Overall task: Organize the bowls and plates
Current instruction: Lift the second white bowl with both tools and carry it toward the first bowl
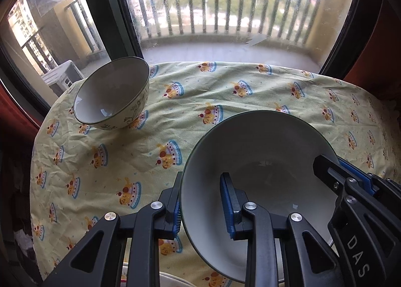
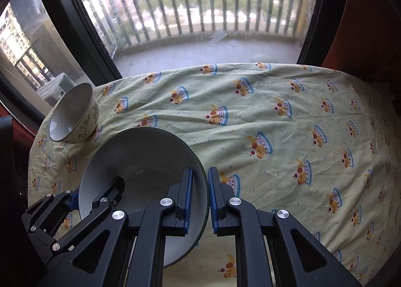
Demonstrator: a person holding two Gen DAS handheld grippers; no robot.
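Observation:
A wide grey deep plate (image 1: 263,141) (image 2: 140,151) with a dark green rim hangs between both grippers, just over the tablecloth. My left gripper (image 1: 203,209) is shut on its left rim, one blue pad inside and one outside. My right gripper (image 2: 200,196) is shut on the opposite rim in the same way. Each gripper also shows in the other's view: the right gripper (image 1: 338,176) and the left gripper (image 2: 105,194). A cream bowl (image 1: 112,91) (image 2: 72,114) with a leaf pattern and a dark rim stands alone at the table's far left corner.
A wrinkled yellow cloth (image 1: 225,91) (image 2: 288,116) with a cartoon print covers the table. Its far edge meets a large window with a dark frame (image 1: 125,11) and a balcony railing behind. A white rim (image 1: 173,278) shows at the near edge under my left gripper.

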